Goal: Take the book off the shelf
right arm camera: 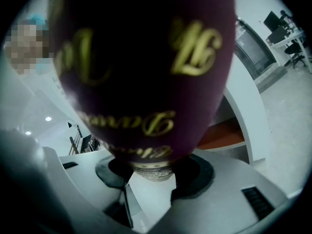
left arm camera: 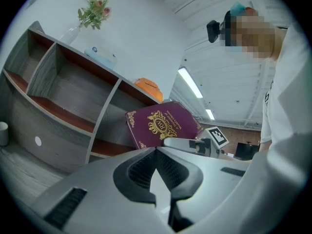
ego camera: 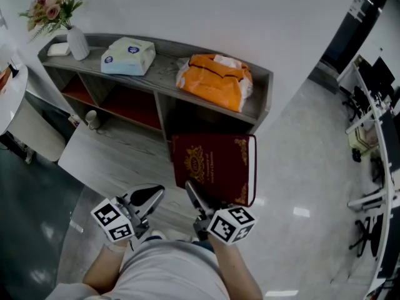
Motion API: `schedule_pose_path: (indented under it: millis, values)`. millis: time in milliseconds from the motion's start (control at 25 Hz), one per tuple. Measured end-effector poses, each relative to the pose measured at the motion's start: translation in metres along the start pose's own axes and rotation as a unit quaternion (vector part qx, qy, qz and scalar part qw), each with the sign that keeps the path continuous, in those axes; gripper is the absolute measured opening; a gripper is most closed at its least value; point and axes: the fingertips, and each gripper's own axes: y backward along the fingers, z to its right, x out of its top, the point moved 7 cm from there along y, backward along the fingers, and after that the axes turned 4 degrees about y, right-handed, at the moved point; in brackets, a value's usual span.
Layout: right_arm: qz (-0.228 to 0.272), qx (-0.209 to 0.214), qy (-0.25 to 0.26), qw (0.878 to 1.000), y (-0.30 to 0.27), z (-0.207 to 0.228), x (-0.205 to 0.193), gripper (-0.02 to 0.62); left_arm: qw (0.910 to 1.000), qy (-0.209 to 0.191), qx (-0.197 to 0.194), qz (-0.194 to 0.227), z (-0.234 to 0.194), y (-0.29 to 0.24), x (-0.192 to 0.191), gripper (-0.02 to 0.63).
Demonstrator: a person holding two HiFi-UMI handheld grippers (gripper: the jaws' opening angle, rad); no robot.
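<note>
A maroon book (ego camera: 212, 164) with gold print hangs flat in front of the grey shelf unit (ego camera: 164, 65), outside its compartments. My right gripper (ego camera: 192, 189) is shut on the book's near edge. In the right gripper view the book (right arm camera: 146, 67) fills the upper frame, its edge pinched between the jaws of the right gripper (right arm camera: 153, 172). My left gripper (ego camera: 153, 195) sits to the left of the book, apart from it, shut with nothing in it. The left gripper view shows the left gripper (left arm camera: 156, 152) with its tips together and the book (left arm camera: 163, 123) beyond it.
On the shelf top lie a pale blue tissue pack (ego camera: 128, 56), an orange bag (ego camera: 215, 80) and a white vase with flowers (ego camera: 76, 42). A small cup (ego camera: 92, 119) stands on the floor by the left compartments. Desks and chairs (ego camera: 375, 105) line the right side.
</note>
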Motion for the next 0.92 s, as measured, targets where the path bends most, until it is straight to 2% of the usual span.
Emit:
schedule_pose_path:
  millis: [920]
  values:
    - [0.0,-0.001,-0.02,1.0,-0.0042,0.0079,-0.0094,0.216,0.9999,0.002,-0.002,-0.01,-0.0022,-0.0002,-0.0003,0.015]
